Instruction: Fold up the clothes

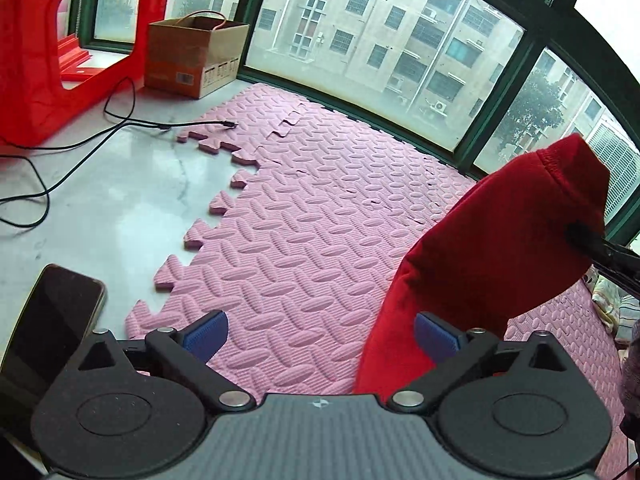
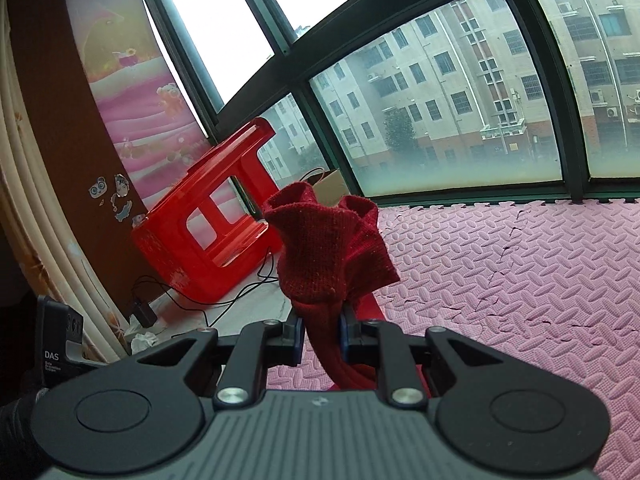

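Note:
A red knit garment [image 1: 496,248] hangs in the air at the right of the left wrist view, above the pink foam mat [image 1: 304,216]. My right gripper [image 2: 320,338] is shut on a bunched fold of this red garment [image 2: 332,248], whose cloth sticks up past the blue pads. That gripper shows as a dark tip [image 1: 596,244] pinching the cloth in the left wrist view. My left gripper [image 1: 320,338] is open and empty, its blue pads [image 1: 208,334] wide apart; the garment's lower edge hangs just by its right pad.
A red plastic stool [image 1: 44,52] lies on its side at the far left, also in the right wrist view [image 2: 208,236]. A cardboard box [image 1: 196,56] stands by the window. Black cables [image 1: 120,124] cross the white floor. A phone [image 1: 48,332] lies near left. More clothes [image 1: 616,304] sit at the right edge.

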